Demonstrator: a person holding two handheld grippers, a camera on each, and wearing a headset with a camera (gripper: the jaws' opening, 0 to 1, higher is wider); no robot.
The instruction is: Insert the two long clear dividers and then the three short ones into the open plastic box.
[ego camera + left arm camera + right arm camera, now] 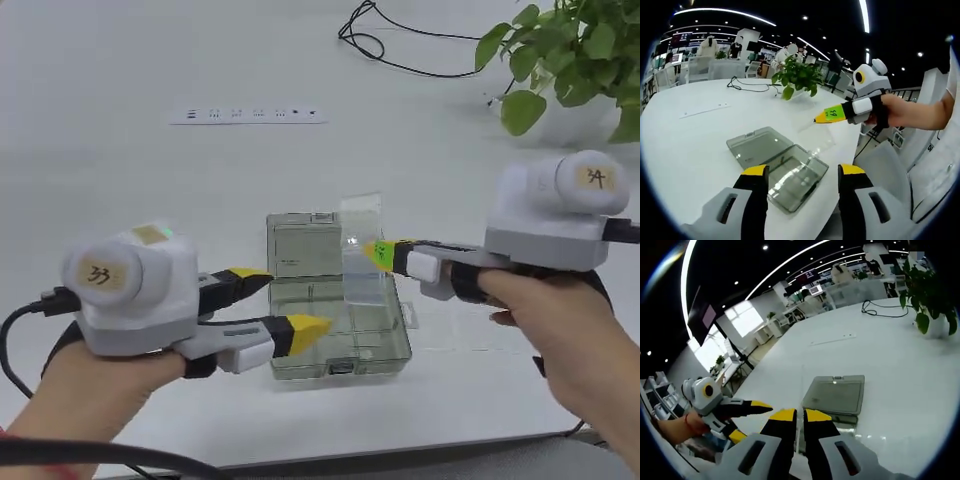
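Though faint, divider in right tool

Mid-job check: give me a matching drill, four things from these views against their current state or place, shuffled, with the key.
Things:
1. left gripper, yellow-tipped jaws
2. right gripper, yellow-tipped jaws
3. clear grey plastic box
4. green leafy potted plant

States or places:
A. shut on the clear flat plastic divider
B. at the far right of the white table
C. jaws apart, holding nothing
D. lid open, lying on the table between the grippers

Pairs: 1-C, 2-A, 3-D, 4-B
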